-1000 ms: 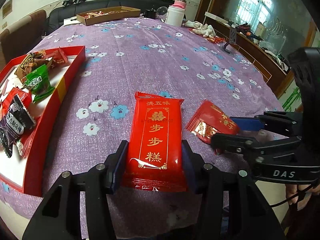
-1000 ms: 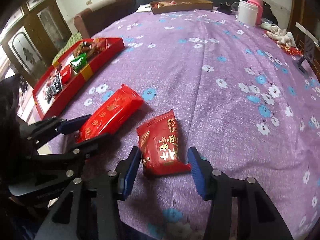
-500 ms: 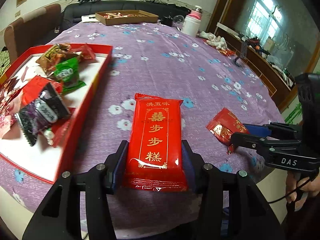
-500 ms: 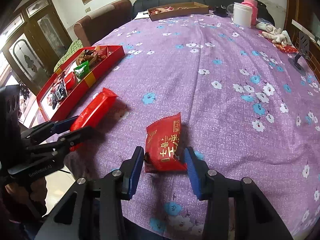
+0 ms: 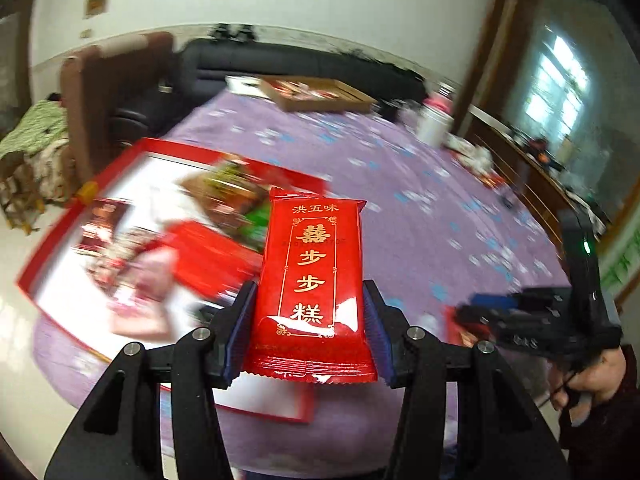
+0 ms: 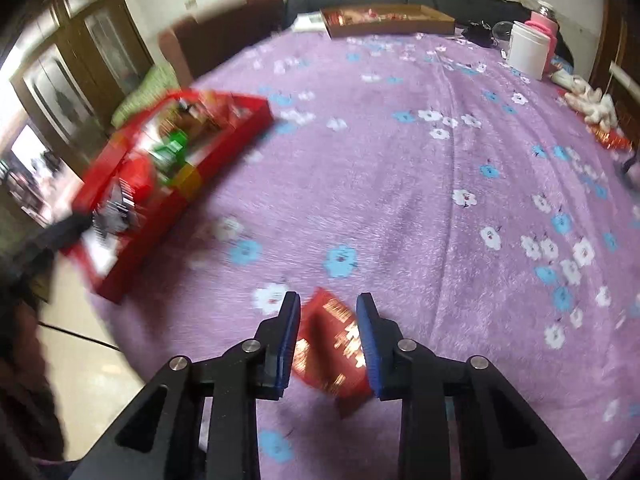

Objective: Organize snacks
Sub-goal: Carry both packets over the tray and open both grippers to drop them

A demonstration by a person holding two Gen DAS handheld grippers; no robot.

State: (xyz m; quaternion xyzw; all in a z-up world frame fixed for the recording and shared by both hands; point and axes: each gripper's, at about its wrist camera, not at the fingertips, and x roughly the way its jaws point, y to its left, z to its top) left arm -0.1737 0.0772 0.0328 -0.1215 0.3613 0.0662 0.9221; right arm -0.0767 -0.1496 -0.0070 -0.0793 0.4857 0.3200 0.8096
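We see a purple tablecloth [image 6: 400,184] with blue and white flowers covering the table. At the far edge sits a brown cardboard tray [image 6: 400,24], contents blurred. Near it a white canister [image 6: 527,51] with a pink container [image 6: 542,28] just behind. Crumpled white cloth [image 6: 592,100] at the right edge. Beyond the table, a black sofa [image 5: 280,68] and a brown armchair [image 5: 108,80]. Wooden doors [image 6: 80,80] on the left.

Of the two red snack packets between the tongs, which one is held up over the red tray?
The long red packet with gold characters, clamped in the left tongs above the red tray. The smaller red packet sits between the right tongs, over the purple tablecloth.
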